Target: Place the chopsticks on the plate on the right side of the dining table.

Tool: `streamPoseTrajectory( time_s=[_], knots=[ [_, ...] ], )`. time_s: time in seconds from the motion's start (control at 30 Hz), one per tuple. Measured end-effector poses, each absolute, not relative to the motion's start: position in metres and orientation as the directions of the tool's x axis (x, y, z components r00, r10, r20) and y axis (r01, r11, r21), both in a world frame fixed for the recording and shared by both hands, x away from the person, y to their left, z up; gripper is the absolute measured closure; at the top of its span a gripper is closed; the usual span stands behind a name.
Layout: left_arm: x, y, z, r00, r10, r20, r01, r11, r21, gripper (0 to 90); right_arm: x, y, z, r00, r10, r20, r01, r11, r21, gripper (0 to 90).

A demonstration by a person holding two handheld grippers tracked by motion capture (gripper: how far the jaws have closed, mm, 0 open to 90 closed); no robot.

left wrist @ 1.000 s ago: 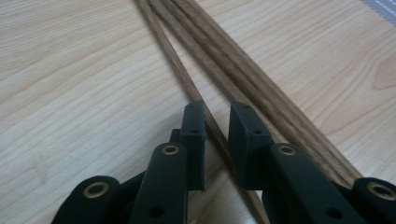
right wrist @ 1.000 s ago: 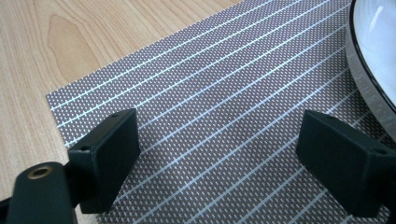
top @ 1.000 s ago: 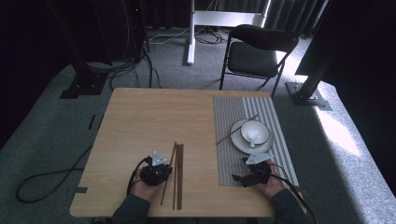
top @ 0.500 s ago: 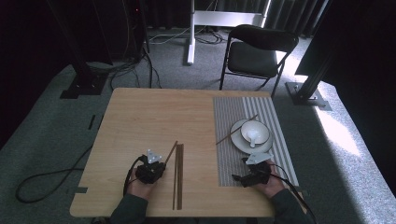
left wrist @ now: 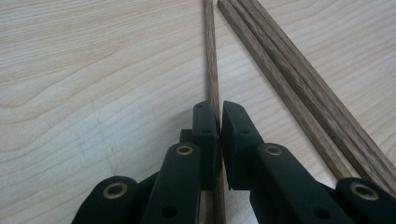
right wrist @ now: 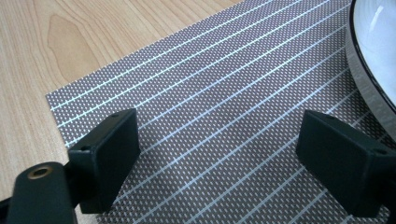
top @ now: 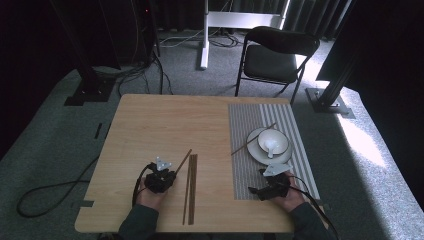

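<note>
My left gripper has just been closing, and its black jaws now pinch a single slim chopstick of brown, straight-grained wood, squared along its length. It lies on the pale wooden table, running away from my jaws. Just beside it, to the right in the left gripper view, lies a pair of chopsticks, the two pressed side by side and angling away from the one I hold. In the high view the single stick tilts off from the pair near the table's front edge, with broad bare wood behind and to the left.

My right gripper stands wide with nothing between its jaws, over the woven grey placemat with thin pale stripes, near its corner. The glossy white plate, dark-rimmed, curves close by my right jaw.
</note>
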State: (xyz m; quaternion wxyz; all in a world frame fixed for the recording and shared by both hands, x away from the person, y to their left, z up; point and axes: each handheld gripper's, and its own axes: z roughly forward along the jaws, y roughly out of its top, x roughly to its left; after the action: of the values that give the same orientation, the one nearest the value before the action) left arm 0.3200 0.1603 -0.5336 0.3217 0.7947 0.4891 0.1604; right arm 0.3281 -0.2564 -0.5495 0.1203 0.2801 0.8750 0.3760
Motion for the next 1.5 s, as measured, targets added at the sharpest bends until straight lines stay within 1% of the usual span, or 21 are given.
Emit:
streamPoseTrajectory(
  time_s=[0.03,0.13,0.3,0.4,0.87,0.93,1.0,1.37,1.5],
  knots=[
    [0.322,0.161,-0.534,0.469,0.881,-0.059,0.675,-0.315,0.667,84.4,0.328,-0.256,-0.550,-0.814,0.581,0.000,0.400,0.560,0.726,12.5],
    [0.327,0.164,-0.534,0.461,0.882,-0.092,0.686,-0.289,0.667,84.5,0.328,-0.256,-0.550,-0.814,0.581,0.000,0.400,0.560,0.725,12.5],
    [0.331,0.166,-0.533,0.461,0.883,-0.090,0.688,-0.291,0.665,84.5,0.328,-0.256,-0.550,-0.814,0.581,0.000,0.400,0.560,0.726,12.5],
    [0.332,0.165,-0.531,0.465,0.879,-0.101,0.683,-0.284,0.673,84.5,0.328,-0.256,-0.550,-0.814,0.581,0.000,0.400,0.560,0.726,12.5],
    [0.333,0.163,-0.521,0.475,0.875,-0.093,0.659,-0.284,0.697,84.6,0.328,-0.256,-0.550,-0.814,0.581,0.001,0.400,0.560,0.725,12.5],
    [0.333,0.163,-0.519,0.474,0.873,-0.111,0.659,-0.268,0.703,84.6,0.328,-0.256,-0.550,-0.814,0.581,0.001,0.400,0.560,0.725,12.4],
    [0.334,0.163,-0.518,0.474,0.873,-0.110,0.657,-0.268,0.705,84.6,0.328,-0.256,-0.550,-0.814,0.581,0.001,0.400,0.560,0.725,12.5],
    [0.336,0.157,-0.510,0.493,0.864,-0.098,0.638,-0.283,0.716,84.6,0.328,-0.256,-0.550,-0.814,0.581,0.001,0.400,0.560,0.725,12.5],
    [0.338,0.155,-0.507,0.505,0.856,-0.110,0.636,-0.283,0.718,84.6,0.328,-0.256,-0.549,-0.814,0.581,0.001,0.400,0.560,0.725,12.5]
  ],
)
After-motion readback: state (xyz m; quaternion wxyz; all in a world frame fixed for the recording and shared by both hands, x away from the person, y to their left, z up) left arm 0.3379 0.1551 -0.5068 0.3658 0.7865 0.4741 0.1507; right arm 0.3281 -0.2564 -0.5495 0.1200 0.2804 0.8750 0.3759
